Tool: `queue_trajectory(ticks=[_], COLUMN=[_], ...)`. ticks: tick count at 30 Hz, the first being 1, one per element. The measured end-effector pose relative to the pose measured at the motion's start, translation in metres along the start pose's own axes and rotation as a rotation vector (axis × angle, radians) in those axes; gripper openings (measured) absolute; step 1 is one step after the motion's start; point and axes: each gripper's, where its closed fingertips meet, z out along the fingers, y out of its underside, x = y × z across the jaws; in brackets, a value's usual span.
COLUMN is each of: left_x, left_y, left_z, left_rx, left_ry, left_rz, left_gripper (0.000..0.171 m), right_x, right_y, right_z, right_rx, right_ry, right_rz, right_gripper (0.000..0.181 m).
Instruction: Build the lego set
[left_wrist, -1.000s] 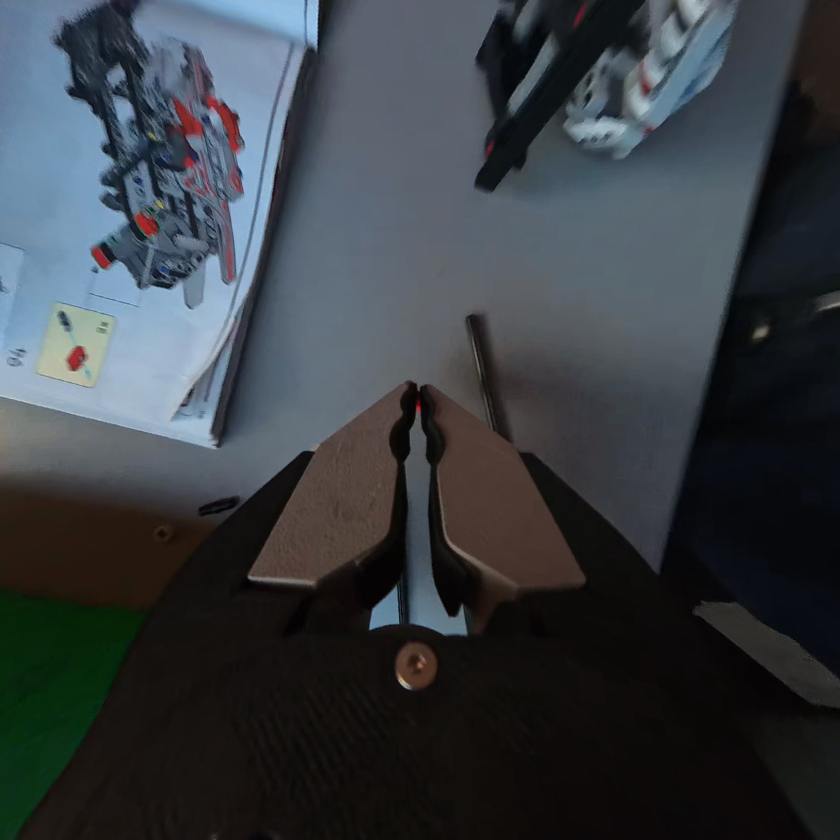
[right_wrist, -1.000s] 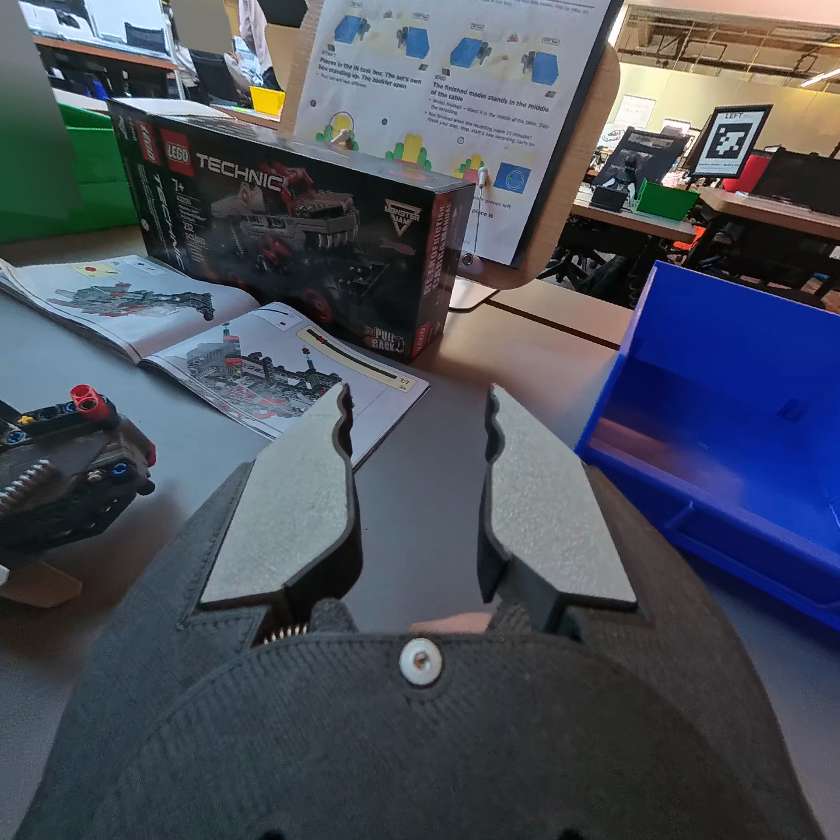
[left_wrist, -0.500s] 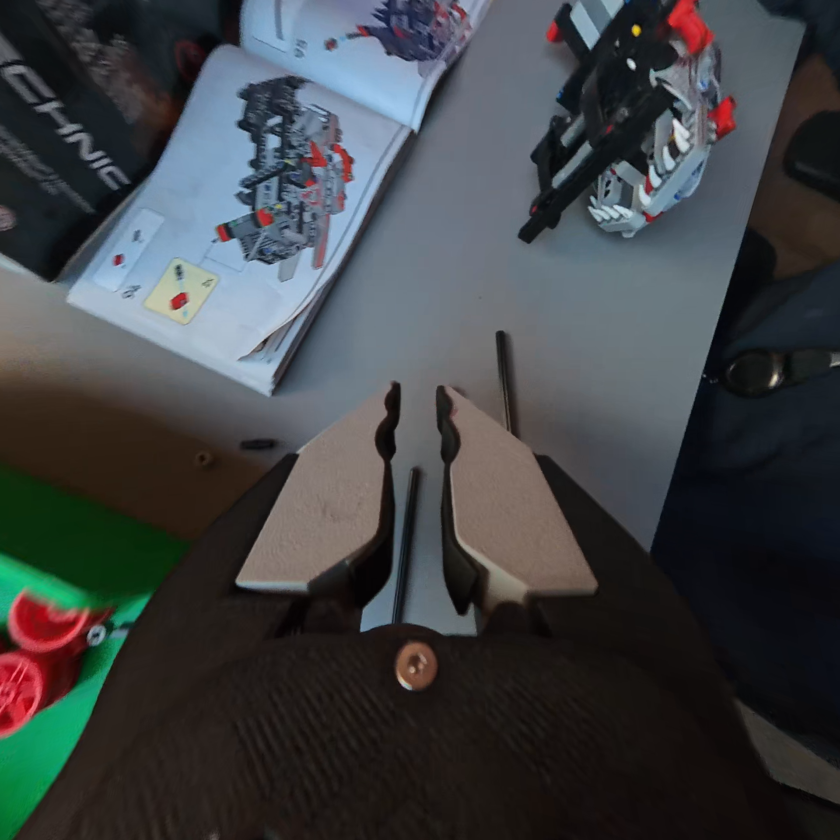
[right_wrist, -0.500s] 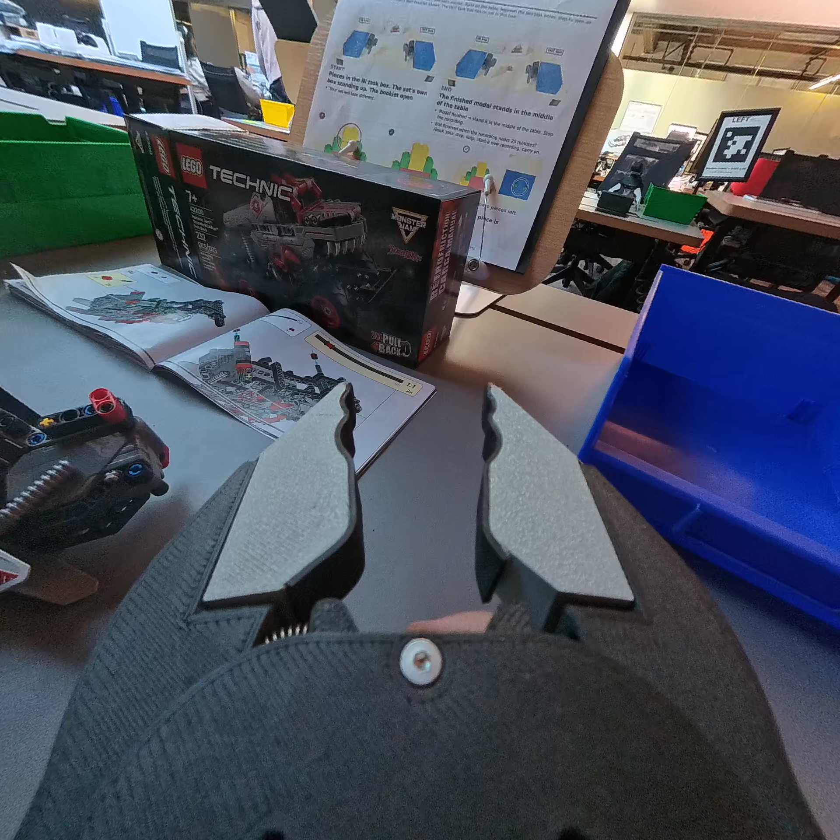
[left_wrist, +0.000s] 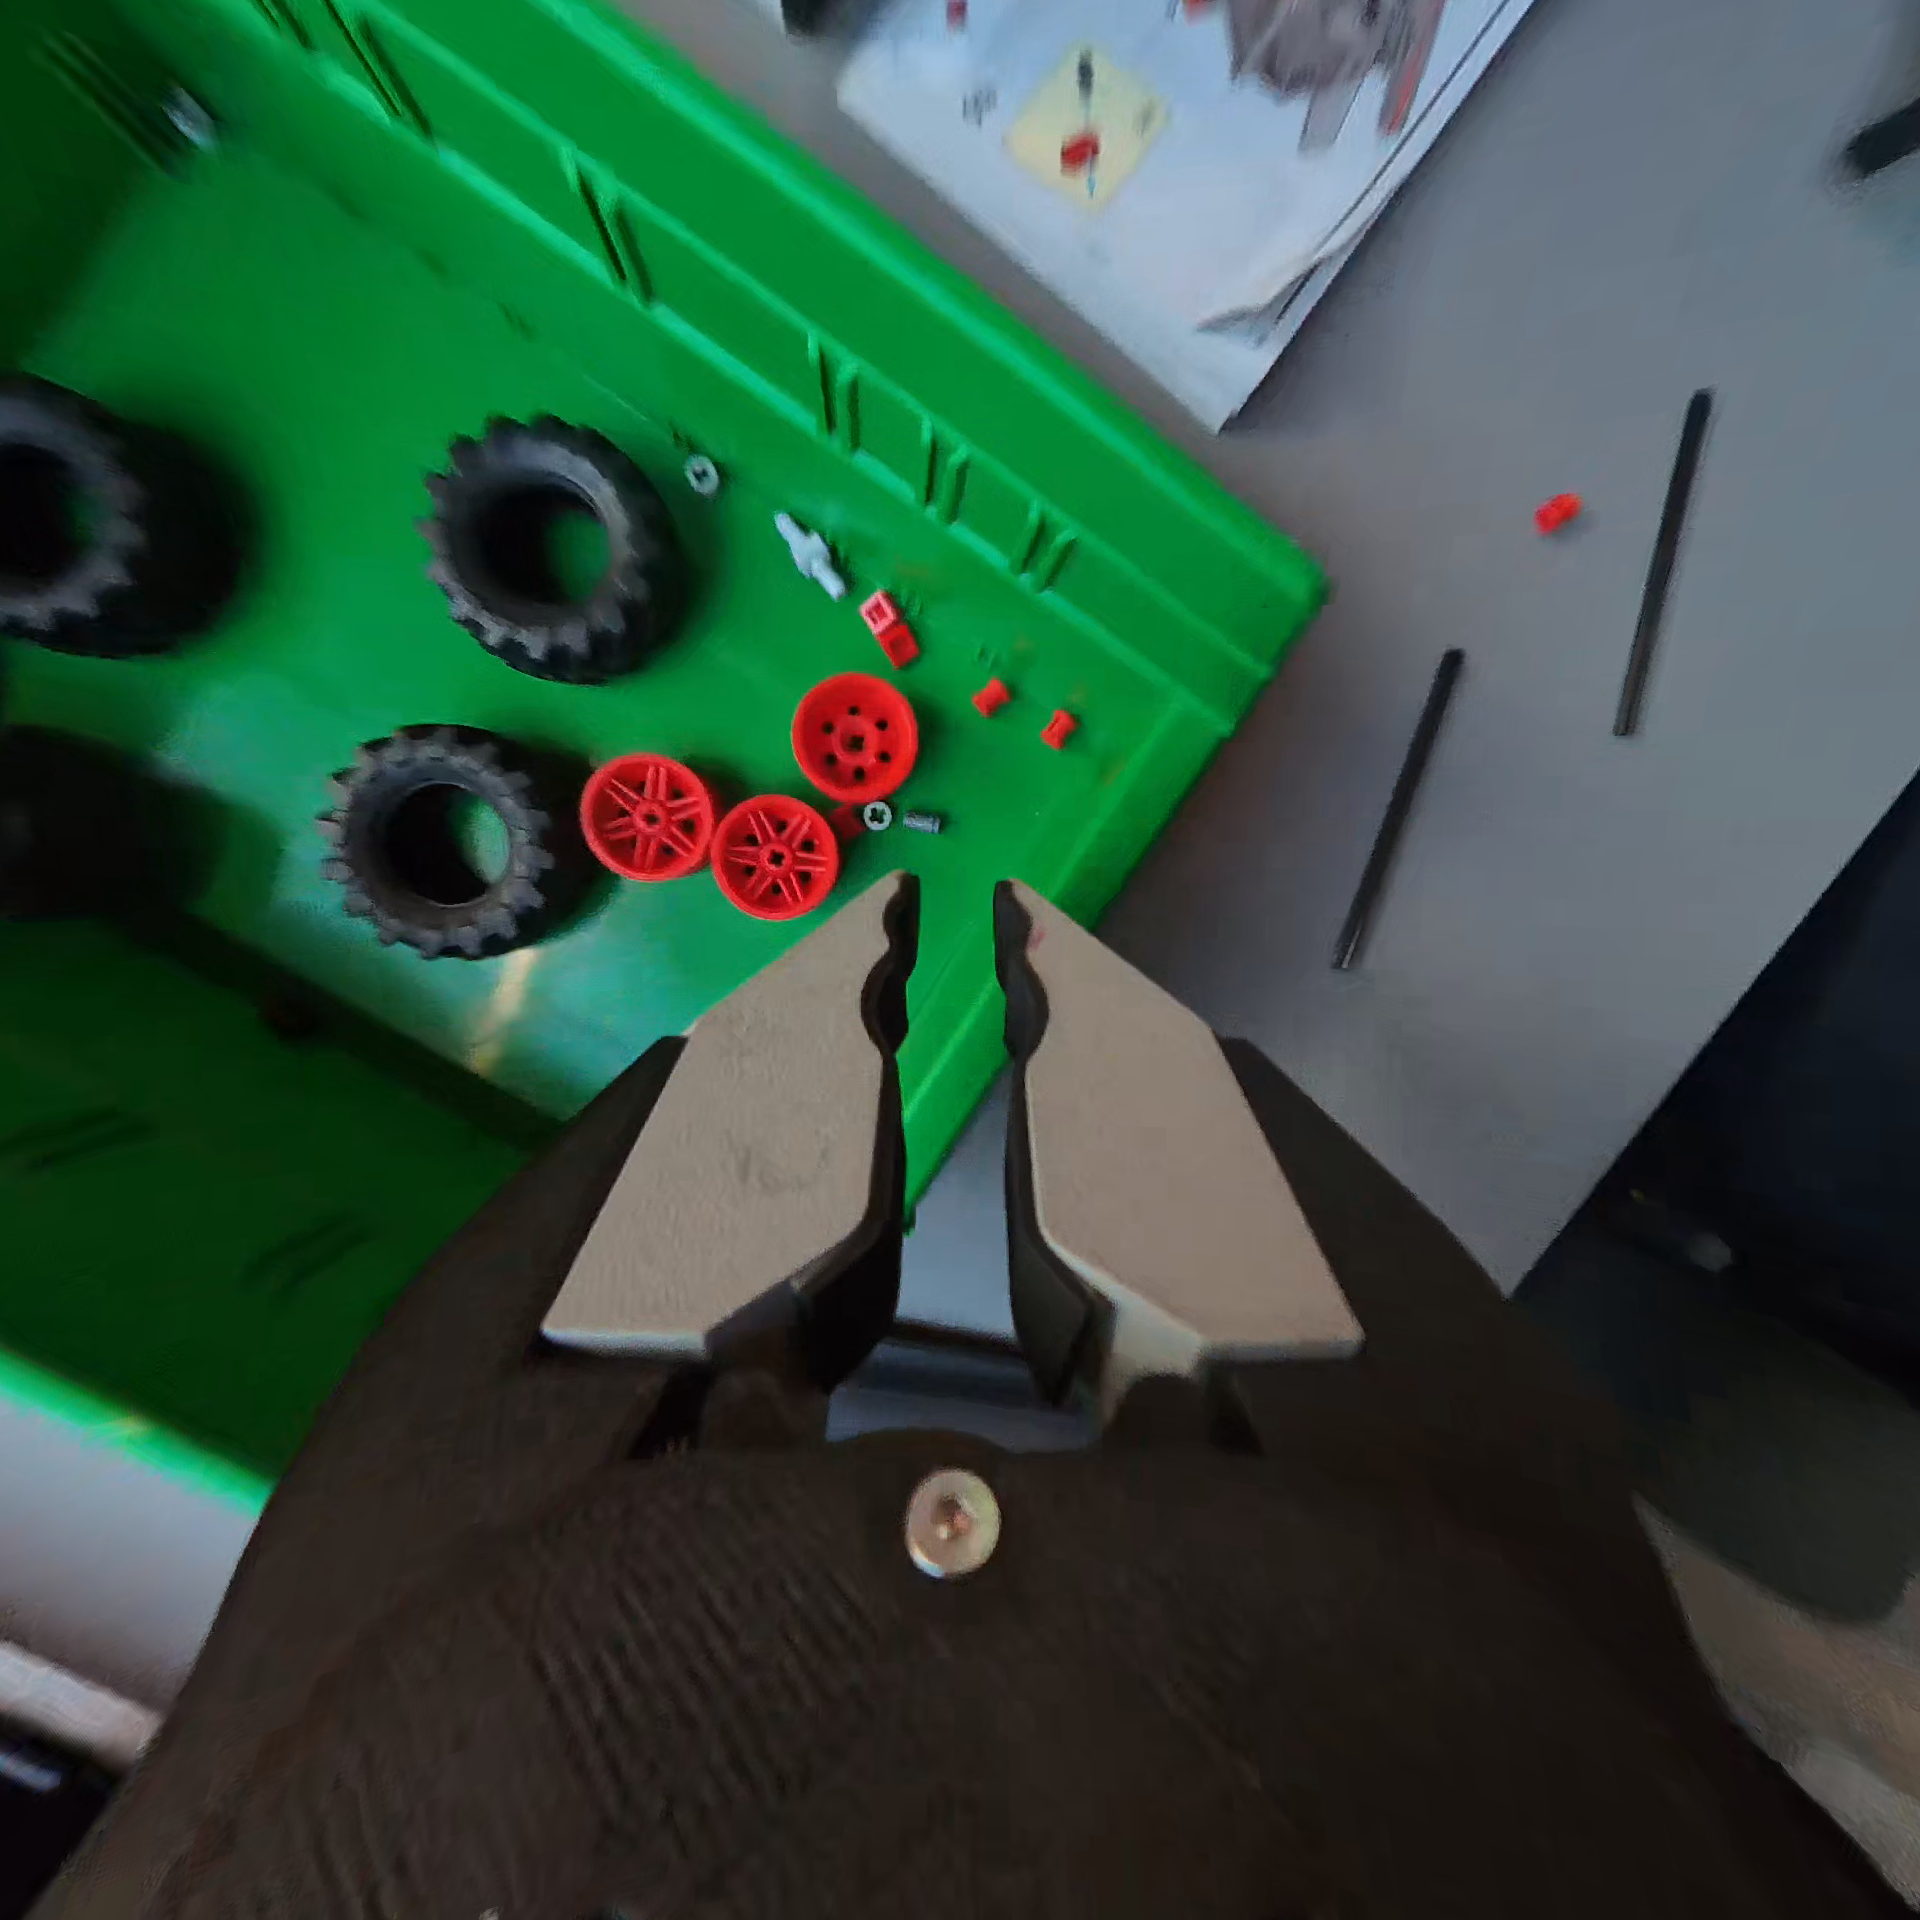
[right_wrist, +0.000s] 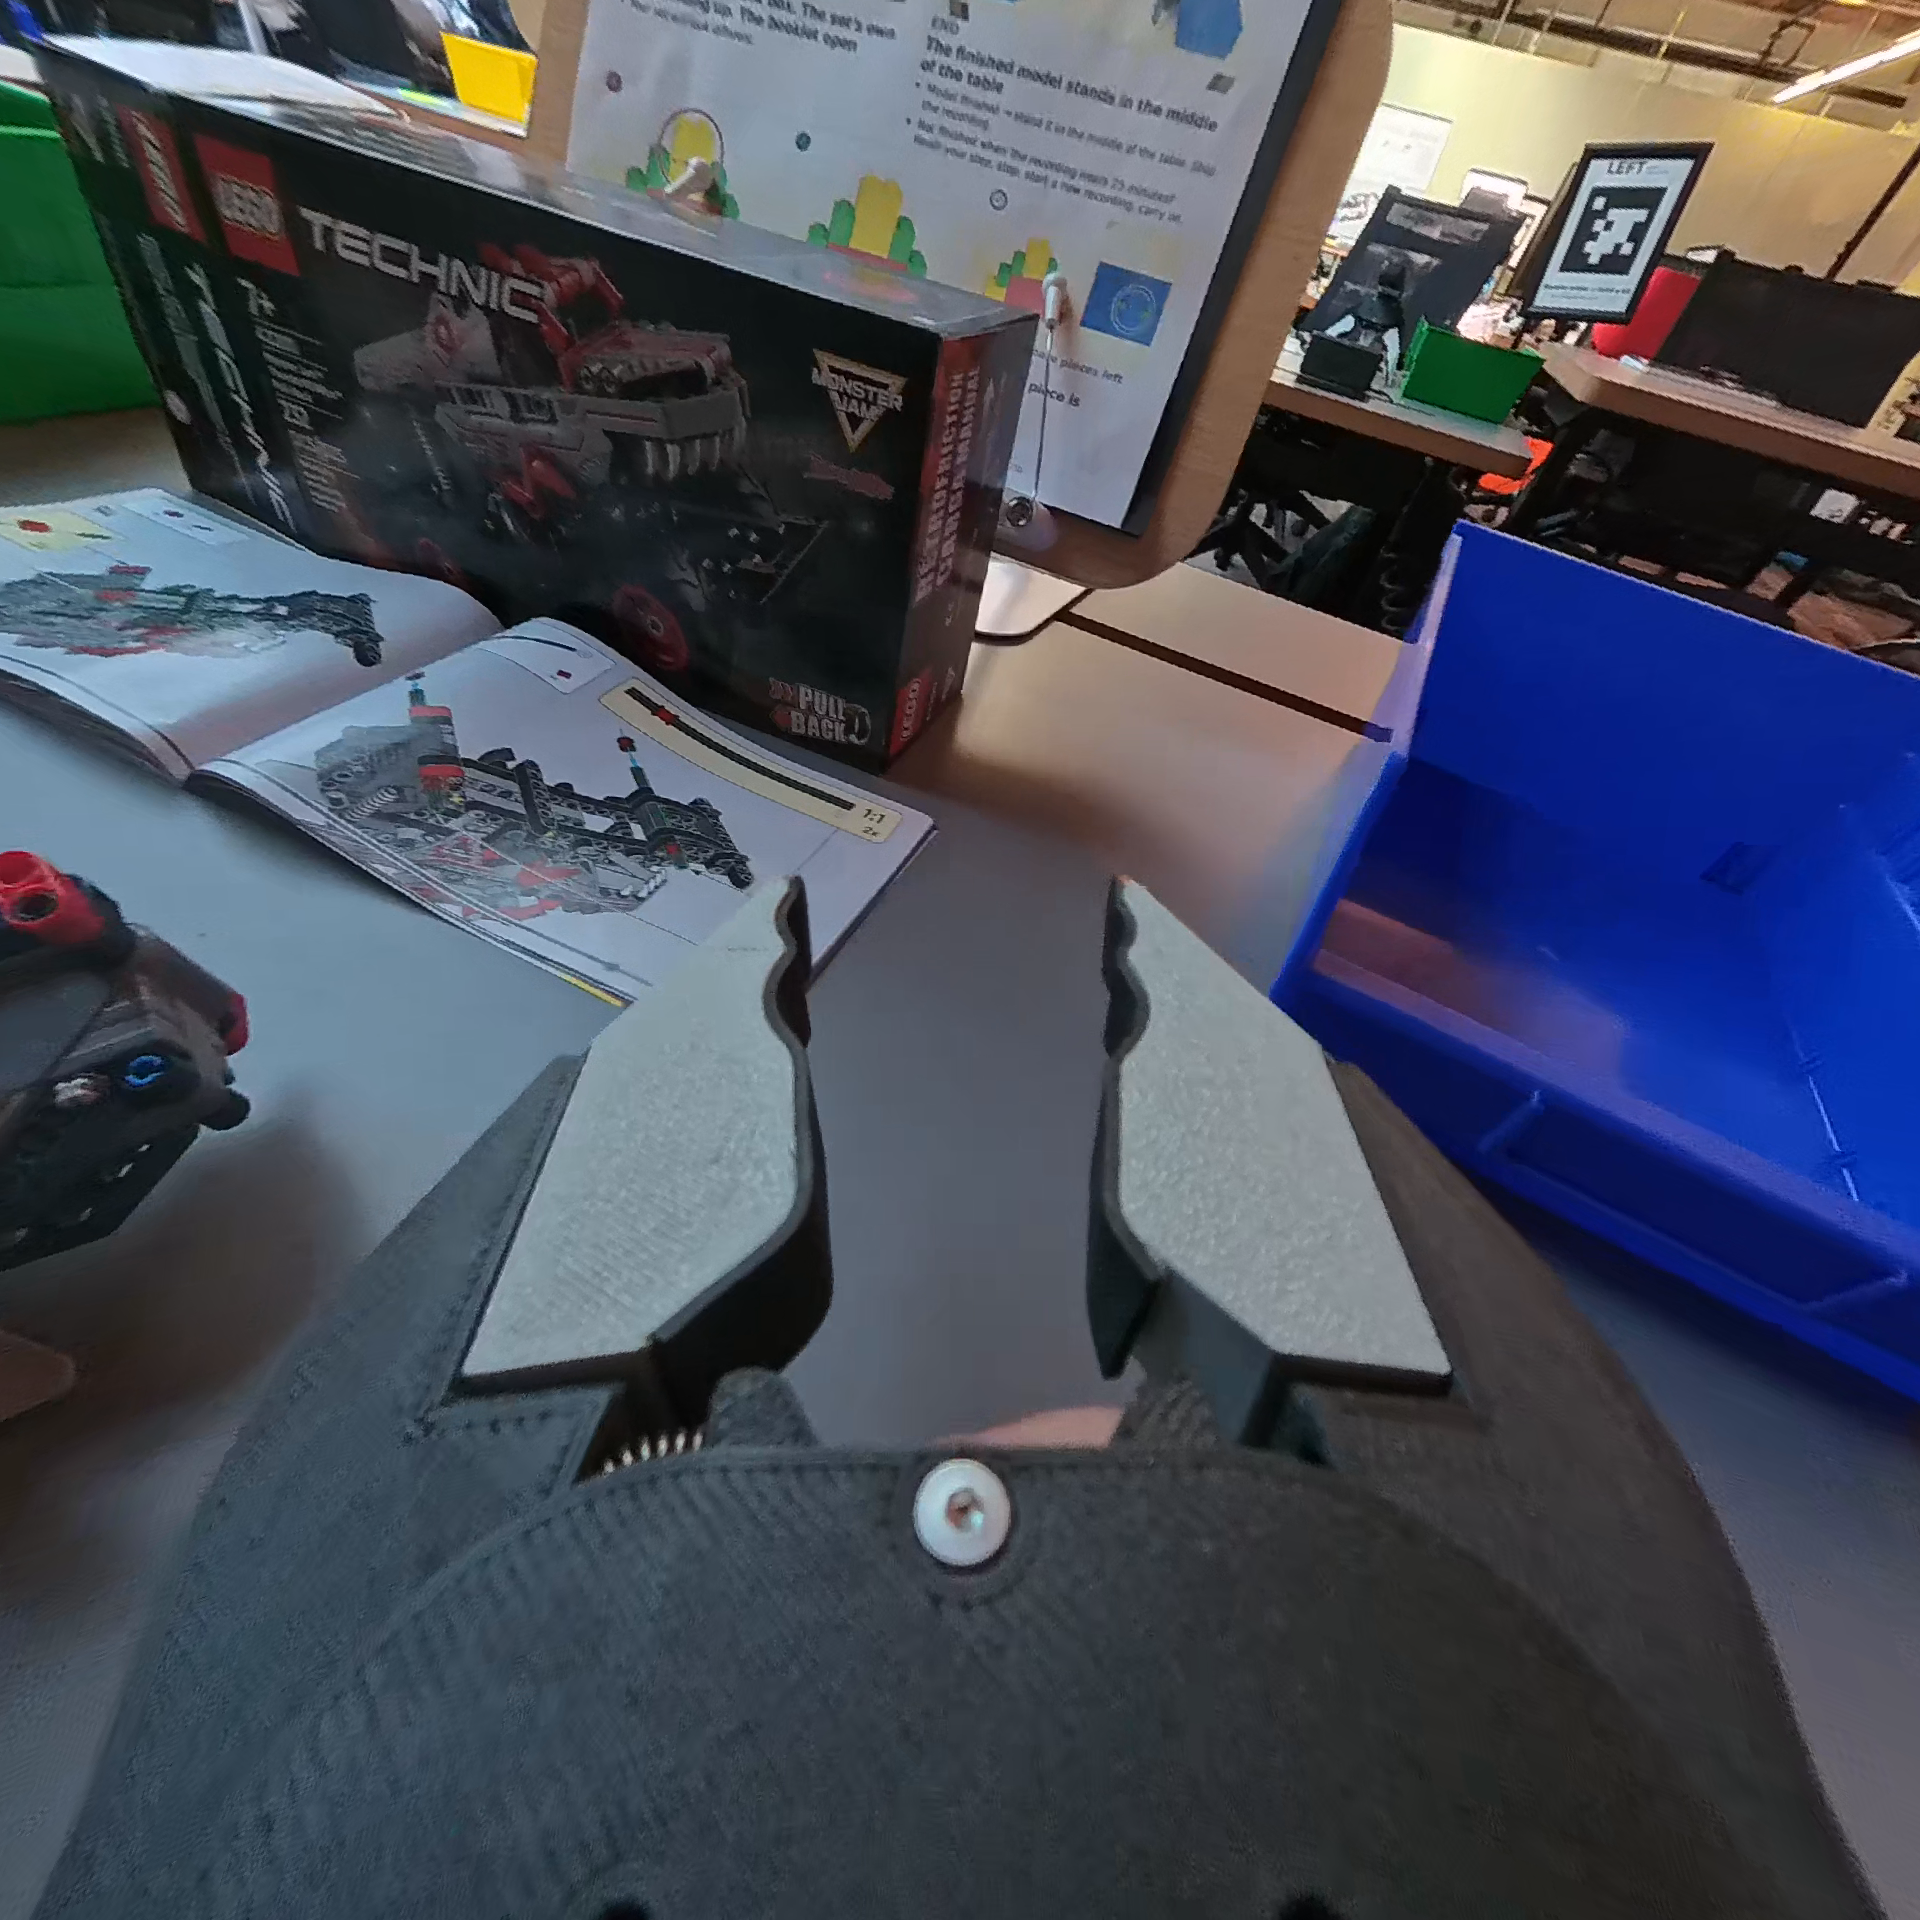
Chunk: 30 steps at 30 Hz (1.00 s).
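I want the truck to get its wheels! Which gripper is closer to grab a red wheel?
Probably the left. The left gripper is open and hovers over the green tray, with a red wheel just ahead of its fingertips. The right gripper points at bare table near the blue bin, with no wheels in its view.

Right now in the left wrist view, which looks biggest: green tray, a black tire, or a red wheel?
1. green tray
2. black tire
3. red wheel

All sit at similar depth, so this order seems safe.
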Motion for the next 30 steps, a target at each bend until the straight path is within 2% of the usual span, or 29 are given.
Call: queue_trajectory(ticks=[2, 4, 6, 9, 11, 14, 18, 21, 25, 30], left_x=[-0.002, -0.014, -0.038, -0.065, -0.084, -0.083, -0.096, -0.098, -0.101, -0.110], left_y=[0.011, 0.021, 0.035, 0.045, 0.061, 0.070, 0.082, 0.093, 0.099, 0.109], left_z=[0.021, 0.032, 0.023, -0.008, -0.020, -0.011, -0.002, 0.006, 0.015, 0.014], left_rx=[-0.118, -0.207, -0.297, -0.337, -0.468, -0.586, -0.772, -0.875, -0.916, -1.054], left_ry=[0.060, 0.045, -0.047, -0.120, -0.183, -0.156, -0.250, -0.256, -0.244, -0.225], left_rz=[-0.016, 0.035, 0.103, 0.113, 0.153, 0.251, 0.461, 0.457, 0.441, 0.434], left_gripper=[0.014, 0.009, 0.007, 0.008, 0.015, 0.020, 0.028, 0.025, 0.018, 0.010], right_x=[0.002, 0.003, 0.004, 0.004, 0.003, 0.003, 0.002, -0.001, -0.004, -0.006], right_y=[0.002, 0.003, 0.005, 0.006, 0.008, 0.007, 0.003, 0.001, -0.003, -0.010], right_z=[0.001, 0.002, 0.003, 0.004, 0.005, 0.005, 0.002, 0.001, -0.002, -0.007], right_rx=[-0.015, -0.027, -0.037, -0.049, -0.058, -0.049, -0.024, -0.004, 0.027, 0.073], right_ry=[0.023, 0.038, 0.050, 0.048, 0.042, 0.039, 0.029, 0.010, -0.019, -0.056], right_rz=[-0.013, -0.026, -0.034, -0.035, -0.037, -0.038, -0.032, -0.029, -0.014, 0.017], right_gripper=[0.054, 0.054, 0.054, 0.054, 0.055, 0.054, 0.054, 0.053, 0.053, 0.053])
